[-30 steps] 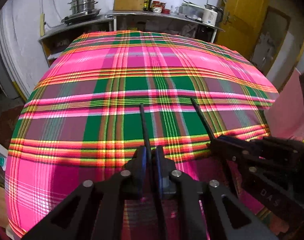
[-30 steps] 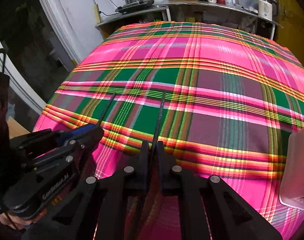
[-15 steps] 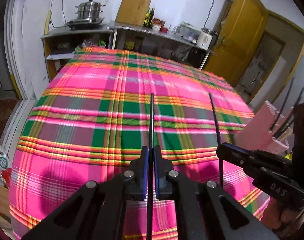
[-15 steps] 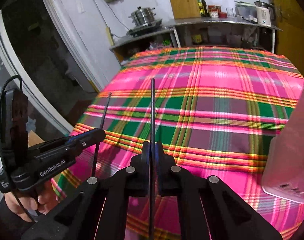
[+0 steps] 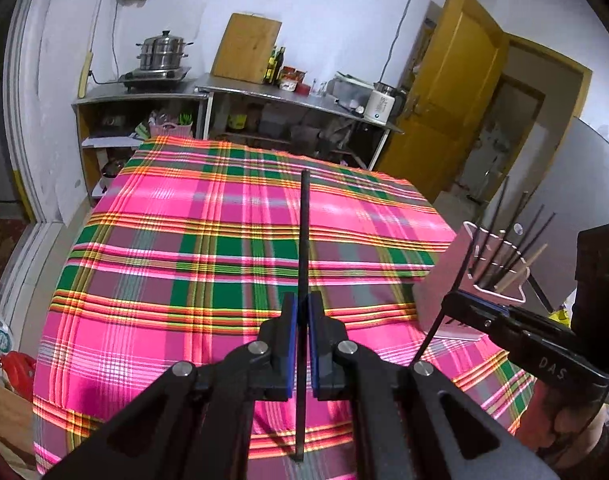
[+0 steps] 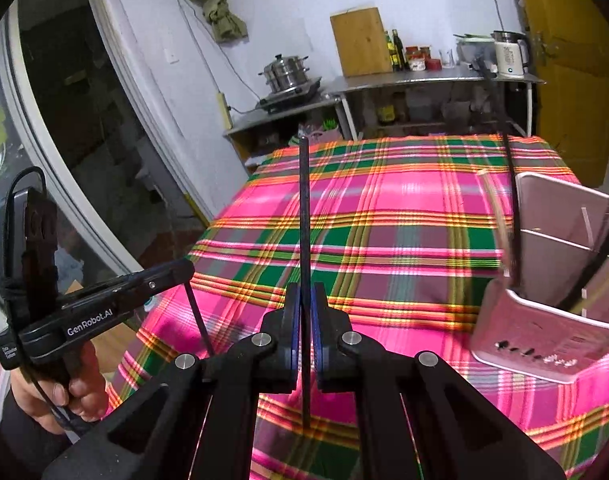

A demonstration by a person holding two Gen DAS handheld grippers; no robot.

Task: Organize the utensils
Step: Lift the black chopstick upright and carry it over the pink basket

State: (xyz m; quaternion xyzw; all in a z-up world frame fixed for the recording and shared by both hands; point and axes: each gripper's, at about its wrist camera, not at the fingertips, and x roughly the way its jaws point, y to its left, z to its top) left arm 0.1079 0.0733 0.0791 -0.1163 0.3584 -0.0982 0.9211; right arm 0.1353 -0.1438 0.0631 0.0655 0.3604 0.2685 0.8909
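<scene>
My left gripper [image 5: 301, 305] is shut on a black chopstick [image 5: 304, 232], held upright above the plaid table [image 5: 184, 248]. My right gripper [image 6: 303, 294] is shut on another black chopstick [image 6: 303, 208], also upright. A pink utensil holder [image 5: 448, 280] stands at the table's right side with several black chopsticks [image 5: 500, 236] and a wooden one in it. It shows close at the right of the right wrist view [image 6: 544, 320]. Each gripper shows in the other's view: the right one [image 5: 456, 300], the left one [image 6: 184, 276].
Behind the table a metal counter [image 5: 288, 92] holds a steamer pot [image 5: 162, 54], a cutting board [image 5: 246, 48], bottles and a white kettle [image 5: 380, 104]. A yellow door [image 5: 456, 96] stands open at the right. A dark window [image 6: 64, 120] is at the left.
Both grippers have lifted and tilted up from the tablecloth, each with its chopstick. The pink holder has come into view at the right.
</scene>
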